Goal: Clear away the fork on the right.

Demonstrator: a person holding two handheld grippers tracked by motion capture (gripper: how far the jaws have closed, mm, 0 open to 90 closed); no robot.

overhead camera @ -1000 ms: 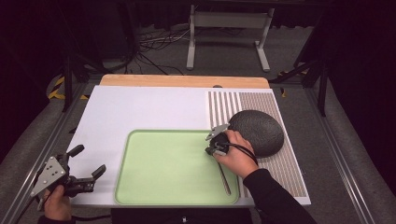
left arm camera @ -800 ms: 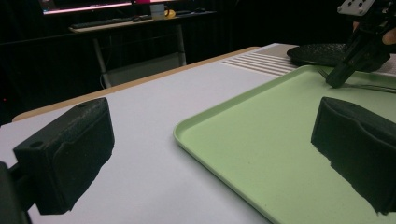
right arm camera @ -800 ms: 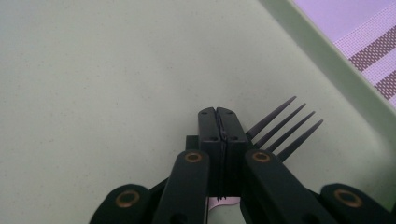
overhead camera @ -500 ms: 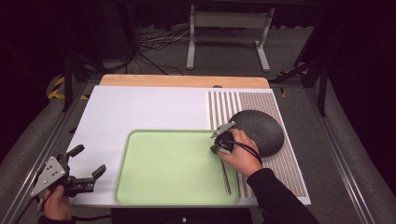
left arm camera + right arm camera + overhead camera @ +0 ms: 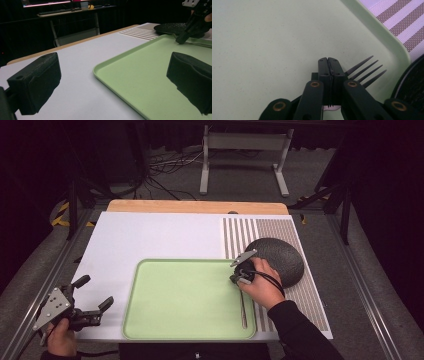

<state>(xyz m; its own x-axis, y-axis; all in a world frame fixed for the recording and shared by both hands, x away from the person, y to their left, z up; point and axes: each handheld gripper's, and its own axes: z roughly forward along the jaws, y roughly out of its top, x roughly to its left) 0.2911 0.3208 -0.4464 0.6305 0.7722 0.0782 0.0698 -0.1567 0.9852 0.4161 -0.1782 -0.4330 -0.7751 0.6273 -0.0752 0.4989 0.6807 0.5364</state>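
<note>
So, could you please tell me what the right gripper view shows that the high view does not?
The right gripper view brings the fork up close: four tines fan out beside the shut jaws of the right gripper. Whether the jaws pinch the fork is unclear. The high view adds the left gripper, jaws open, held left of the green tray. It also adds the fork's handle lying on that tray and the whole dark plate. Both share the green tray, the striped mat and the dark plate's edge.

No text, label, brand, number or sign can be read on anything pictured.
</note>
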